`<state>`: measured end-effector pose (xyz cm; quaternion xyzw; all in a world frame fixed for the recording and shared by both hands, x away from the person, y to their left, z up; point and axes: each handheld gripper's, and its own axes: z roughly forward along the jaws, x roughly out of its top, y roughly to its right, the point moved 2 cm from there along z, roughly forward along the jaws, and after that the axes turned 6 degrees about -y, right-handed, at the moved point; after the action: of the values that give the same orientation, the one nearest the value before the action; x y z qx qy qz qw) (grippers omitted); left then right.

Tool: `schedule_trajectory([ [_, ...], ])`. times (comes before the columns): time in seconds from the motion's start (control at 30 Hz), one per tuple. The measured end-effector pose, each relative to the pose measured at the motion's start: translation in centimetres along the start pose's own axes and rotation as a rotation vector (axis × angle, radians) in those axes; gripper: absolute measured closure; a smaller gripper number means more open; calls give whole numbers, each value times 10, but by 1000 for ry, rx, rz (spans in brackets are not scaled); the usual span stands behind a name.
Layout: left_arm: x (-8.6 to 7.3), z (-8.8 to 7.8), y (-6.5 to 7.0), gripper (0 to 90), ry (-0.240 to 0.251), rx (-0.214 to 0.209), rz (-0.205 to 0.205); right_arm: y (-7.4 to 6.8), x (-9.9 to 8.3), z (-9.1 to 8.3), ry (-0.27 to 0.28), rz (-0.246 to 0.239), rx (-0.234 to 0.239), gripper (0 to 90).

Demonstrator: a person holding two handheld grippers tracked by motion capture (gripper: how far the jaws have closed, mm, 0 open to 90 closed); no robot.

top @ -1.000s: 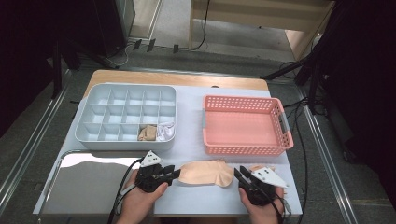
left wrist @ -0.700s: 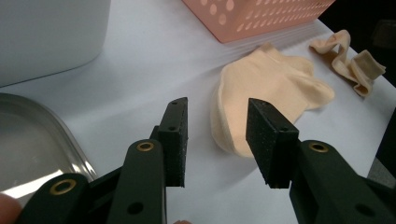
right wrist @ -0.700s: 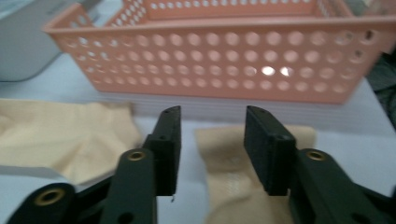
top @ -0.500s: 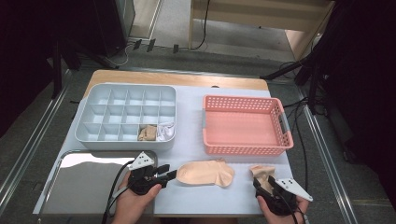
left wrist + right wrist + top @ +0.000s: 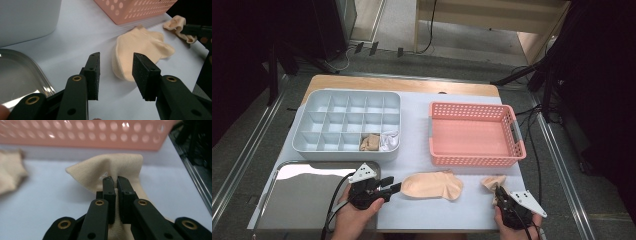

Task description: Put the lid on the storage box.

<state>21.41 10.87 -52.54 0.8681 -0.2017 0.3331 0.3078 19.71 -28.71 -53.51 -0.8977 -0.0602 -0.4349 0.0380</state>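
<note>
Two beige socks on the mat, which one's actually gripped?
The small bunched sock at the mat's right edge, below the pink basket: the right hand-held gripper is pinched shut on its fabric. The larger flat sock lies free, ahead of the open left hand-held gripper.

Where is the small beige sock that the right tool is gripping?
In the high view the small beige sock lies at the table's front right, just before the pink basket, pinched by the right tool.
</note>
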Motion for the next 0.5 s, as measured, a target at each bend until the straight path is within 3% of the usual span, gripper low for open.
schedule_trajectory([
  [0.1, 0, 0, 0, 595, 2, 1, 1, -11, 8, -13, 77, -28, 37, 867],
  [0.23, 0, 1, 2, 595, 0, -4, 5, -36, 15, -29, 153, -88, 134, 867],
  [0.37, 0, -1, 3, 595, 10, -7, 9, -60, 17, -35, 193, -131, 238, 867],
  [0.5, 0, -4, 3, 596, 22, -9, 8, -86, 16, -32, 186, -201, 324, 867],
])
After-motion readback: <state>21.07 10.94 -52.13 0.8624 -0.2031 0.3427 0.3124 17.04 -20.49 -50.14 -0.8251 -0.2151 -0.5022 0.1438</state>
